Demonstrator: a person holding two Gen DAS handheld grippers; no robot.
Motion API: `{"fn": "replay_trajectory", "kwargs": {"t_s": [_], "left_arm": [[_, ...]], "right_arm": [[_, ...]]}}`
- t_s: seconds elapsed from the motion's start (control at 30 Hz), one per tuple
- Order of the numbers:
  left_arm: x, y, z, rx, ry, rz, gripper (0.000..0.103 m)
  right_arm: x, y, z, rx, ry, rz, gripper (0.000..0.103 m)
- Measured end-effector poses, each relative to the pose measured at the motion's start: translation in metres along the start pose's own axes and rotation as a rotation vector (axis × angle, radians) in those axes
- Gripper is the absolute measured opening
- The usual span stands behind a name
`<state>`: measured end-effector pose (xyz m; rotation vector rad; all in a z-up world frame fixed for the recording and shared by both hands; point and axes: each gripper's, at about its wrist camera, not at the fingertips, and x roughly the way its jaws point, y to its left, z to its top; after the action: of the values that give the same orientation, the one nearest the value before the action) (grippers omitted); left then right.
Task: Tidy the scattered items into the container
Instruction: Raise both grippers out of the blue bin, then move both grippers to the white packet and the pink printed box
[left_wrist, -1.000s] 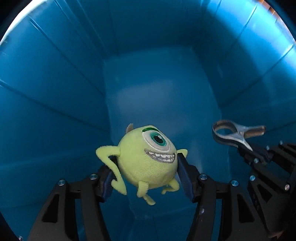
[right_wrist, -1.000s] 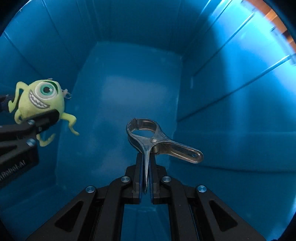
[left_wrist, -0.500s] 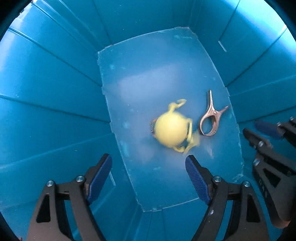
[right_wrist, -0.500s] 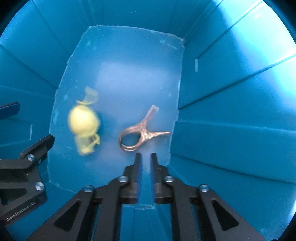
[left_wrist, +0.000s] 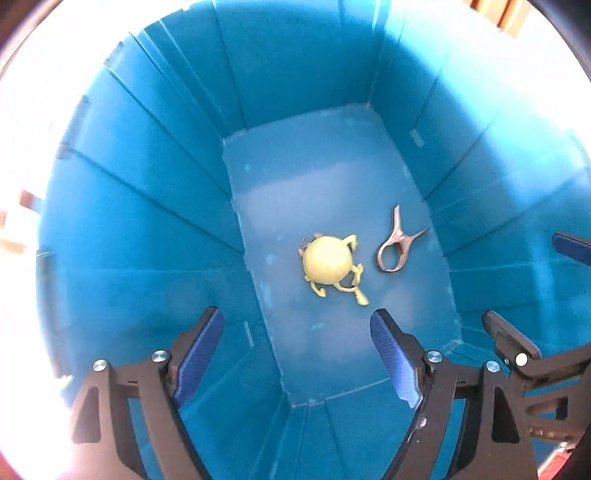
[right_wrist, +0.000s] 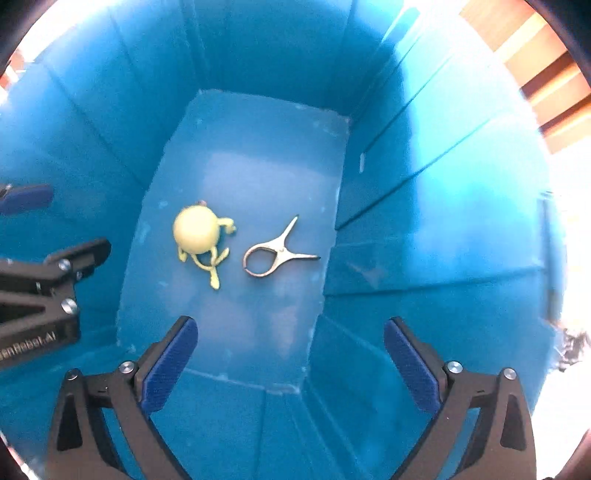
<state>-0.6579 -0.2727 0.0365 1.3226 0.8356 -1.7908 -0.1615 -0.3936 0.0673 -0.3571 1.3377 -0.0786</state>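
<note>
A yellow-green plush toy (left_wrist: 327, 260) (right_wrist: 195, 234) lies face down on the floor of the deep blue bin (left_wrist: 147, 221) (right_wrist: 424, 221). Just to its right lies a metal spring clamp (left_wrist: 397, 245) (right_wrist: 273, 254), flat, apart from the toy. My left gripper (left_wrist: 295, 314) hangs open well above the toy, nothing between its blue pads. My right gripper (right_wrist: 289, 320) hangs above the clamp with its jaws opening wide and nothing between them. Each gripper shows at the edge of the other's view.
The bin's ribbed walls rise steeply on all sides around both grippers. Beyond the rim the surroundings are washed out bright. Wooden slats (right_wrist: 546, 85) show past the rim at the upper right.
Both grippers let go: the toy and the clamp dropped to the bin floor. Both grippers have risen, so the floor looks farther. The right jaws went from shut to wide apart.
</note>
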Motion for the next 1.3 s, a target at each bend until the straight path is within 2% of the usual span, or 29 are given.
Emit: {"fn": "replay_trajectory", "kwargs": {"t_s": [0.2,0.37,0.5,0.7,0.9,1.1,1.3], "left_arm": [[-0.07,0.003,-0.041,0.004,-0.172,-0.03,0.082],[-0.111,0.014,-0.085,-0.015,-0.294,-0.033,0.082],[-0.137,0.031,-0.123,-0.033,-0.375,-0.027,0.082],[-0.157,0.069,-0.186,-0.048,-0.42,-0.02,0.082],[-0.165,0.129,-0.266,-0.083,-0.451,0.001,0.082],[-0.152,0.196,-0.341,-0.126,-0.456,0.039,0.082],[-0.117,0.246,-0.384,-0.189,-0.446,0.086,0.082]], "right_arm": [[-0.06,0.013,-0.04,-0.015,-0.168,-0.064,0.102],[-0.105,0.037,-0.072,-0.031,-0.309,-0.108,0.102],[-0.132,0.062,-0.095,-0.04,-0.379,-0.129,0.102],[-0.166,0.115,-0.121,-0.047,-0.432,-0.12,0.102],[-0.192,0.191,-0.147,-0.019,-0.499,-0.07,0.103],[-0.196,0.281,-0.164,0.0,-0.523,0.025,0.103],[-0.18,0.361,-0.173,-0.029,-0.525,0.122,0.103]]}}
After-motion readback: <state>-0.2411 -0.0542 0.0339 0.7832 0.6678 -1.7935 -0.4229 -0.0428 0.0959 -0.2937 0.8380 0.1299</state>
